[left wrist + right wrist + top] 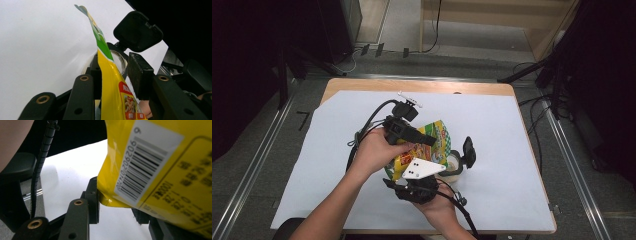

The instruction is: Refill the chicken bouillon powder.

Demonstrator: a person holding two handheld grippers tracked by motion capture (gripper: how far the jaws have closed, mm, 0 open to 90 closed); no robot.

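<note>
Right hand-held gripper (447, 165), nearest, had its part-open jaws around the yellow snack bag (432, 142); left hand-held gripper (424, 140) pinched the bag's upper part. Bag held above the white-covered table (512, 140), glass jar (455, 162) just right.

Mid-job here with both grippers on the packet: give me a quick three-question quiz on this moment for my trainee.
1. True or false: the yellow and green plastic snack packet lies flat on the white sheet, clear of both grippers.
2. Which printed mark faces the camera in the right gripper view? A) a barcode B) a red star C) a blue arrow
3. What round thing stands on the sheet just behind the packet in the high view?

Key
1. False: the left gripper and the right gripper both hold the packet between their jaws, above the sheet.
2. A, the black barcode on a white label.
3. A small clear jar.
</note>
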